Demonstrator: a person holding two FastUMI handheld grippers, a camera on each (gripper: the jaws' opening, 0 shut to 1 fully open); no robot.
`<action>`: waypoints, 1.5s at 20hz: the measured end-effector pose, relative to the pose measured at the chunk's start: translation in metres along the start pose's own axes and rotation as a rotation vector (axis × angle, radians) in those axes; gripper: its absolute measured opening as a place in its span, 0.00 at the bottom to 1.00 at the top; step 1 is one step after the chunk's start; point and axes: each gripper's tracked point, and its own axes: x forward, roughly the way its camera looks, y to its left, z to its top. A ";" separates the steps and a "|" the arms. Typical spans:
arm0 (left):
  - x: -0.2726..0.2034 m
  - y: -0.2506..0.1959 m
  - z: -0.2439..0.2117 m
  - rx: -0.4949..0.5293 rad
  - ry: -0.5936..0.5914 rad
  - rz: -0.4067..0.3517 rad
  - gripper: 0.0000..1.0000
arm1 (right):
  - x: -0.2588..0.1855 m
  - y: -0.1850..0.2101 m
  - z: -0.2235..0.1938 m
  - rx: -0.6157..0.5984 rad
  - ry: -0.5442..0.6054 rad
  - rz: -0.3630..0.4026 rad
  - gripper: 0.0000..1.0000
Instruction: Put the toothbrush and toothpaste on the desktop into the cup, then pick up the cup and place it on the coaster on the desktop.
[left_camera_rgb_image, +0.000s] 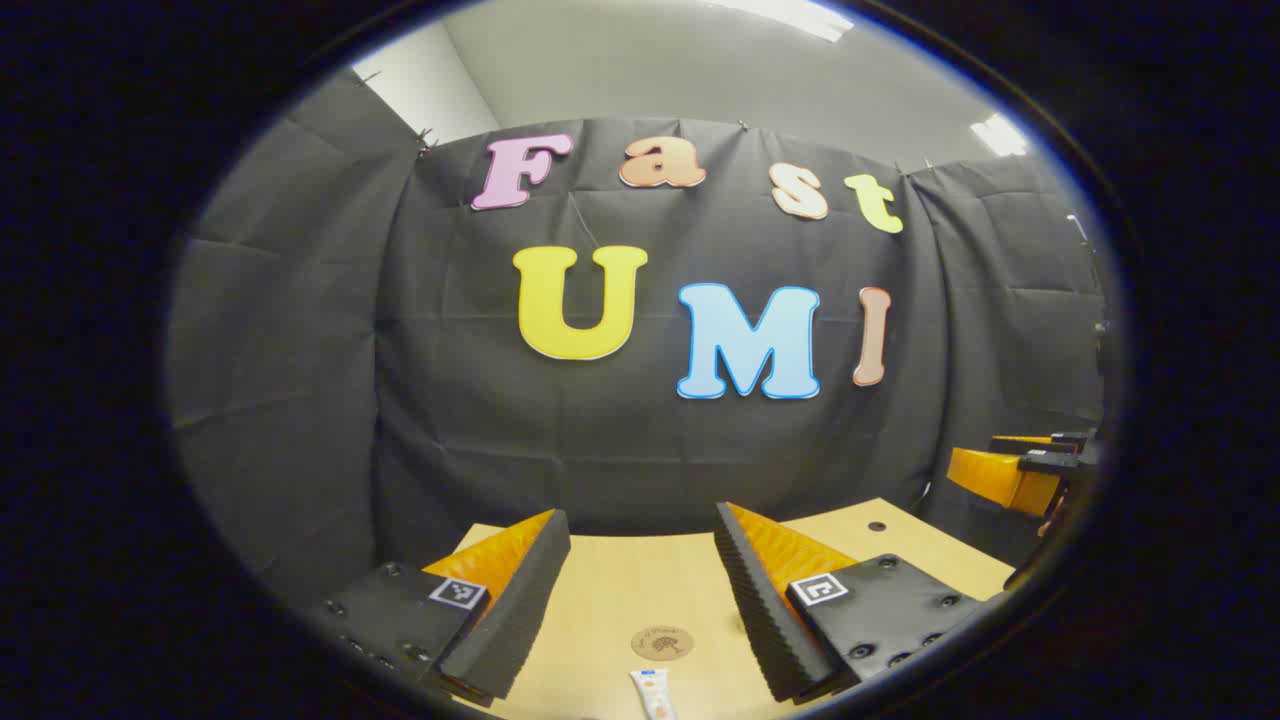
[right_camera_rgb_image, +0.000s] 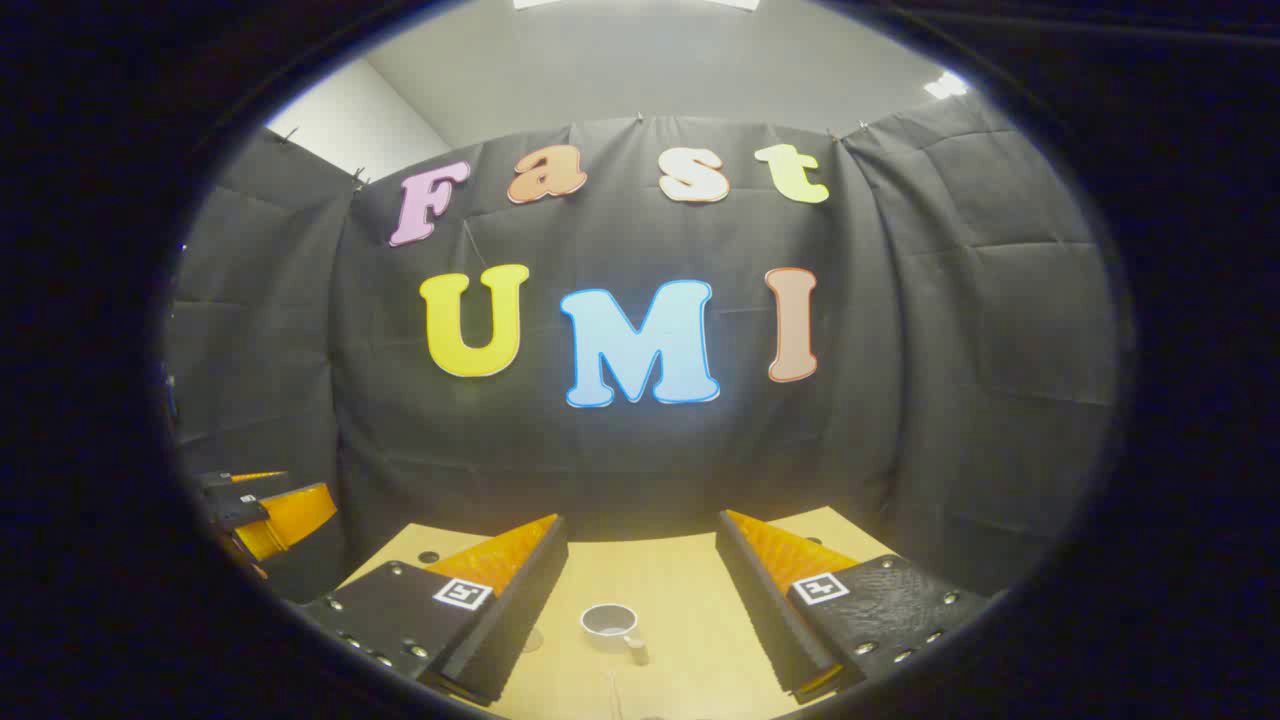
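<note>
The left claw (left_camera_rgb_image: 640, 590) hangs above the desk (left_camera_rgb_image: 620, 590) with its two fingers spread wide and nothing between them. Just beyond and below its tips, in the left gripper view, the round coaster (left_camera_rgb_image: 662, 642) lies flat on the wood, and nearer the camera the end of the toothpaste (left_camera_rgb_image: 655, 692) tube pokes into view, lying on the desk close to the coaster but apart from it. Off to that view's right edge the other claw floats above the desk's far corner.

The right claw (right_camera_rgb_image: 640, 590) is likewise held wide apart and empty, raised over the desk. Between its fingers, farther down, the cup (right_camera_rgb_image: 612, 622) stands upright with its mouth open and a small handle toward the camera. A thin pale line below the cup may be the toothbrush; it is too faint to be sure.

The toothpaste tube looks light and soft, likely to dent and slip if pinched hard, so a gentle grip across its middle seems best. The cup looks rigid and probably smooth, so gripping one wall at the rim should hold it steadily.
</note>
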 end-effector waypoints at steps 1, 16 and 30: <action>0.008 -0.005 -0.003 0.000 0.005 -0.006 0.94 | 0.003 0.002 0.000 -0.002 0.007 0.005 0.93; 0.049 -0.010 -0.050 -0.023 0.132 -0.019 0.94 | 0.040 0.019 -0.046 -0.030 0.176 0.067 0.93; 0.058 -0.013 -0.178 -0.029 0.423 -0.031 0.95 | 0.044 0.027 -0.157 -0.033 0.498 0.115 0.93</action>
